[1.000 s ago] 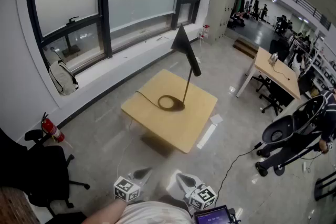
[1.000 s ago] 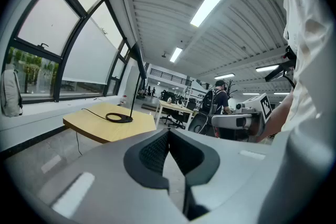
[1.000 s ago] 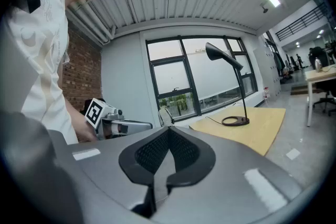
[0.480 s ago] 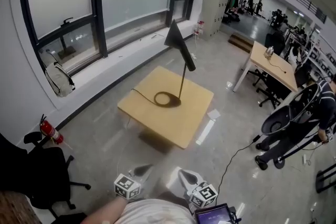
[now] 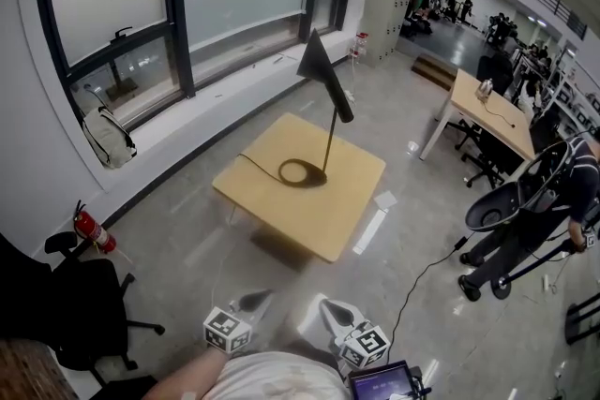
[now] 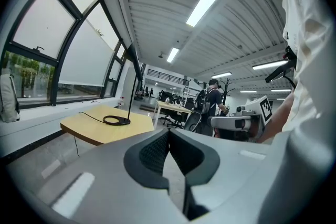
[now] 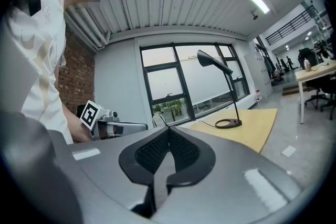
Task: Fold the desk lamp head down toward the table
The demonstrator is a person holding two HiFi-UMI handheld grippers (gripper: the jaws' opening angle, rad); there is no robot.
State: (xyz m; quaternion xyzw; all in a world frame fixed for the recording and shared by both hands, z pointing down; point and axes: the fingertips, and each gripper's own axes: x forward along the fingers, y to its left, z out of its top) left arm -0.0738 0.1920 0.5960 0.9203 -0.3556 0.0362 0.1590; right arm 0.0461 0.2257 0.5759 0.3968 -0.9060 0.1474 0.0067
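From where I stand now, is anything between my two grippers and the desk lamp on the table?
Nothing visible. Only bare floor lies between the left gripper, the right gripper and the table carrying the desk lamp. Both grippers are shut and empty.

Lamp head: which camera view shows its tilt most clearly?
The right gripper view: the lamp head stands in profile against the bright window. The head view shows it from above, foreshortened. The left gripper view shows it small and dark.

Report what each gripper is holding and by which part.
Nothing is held. The left gripper and the right gripper are both shut on nothing; the desk lamp stands apart from them on the table.
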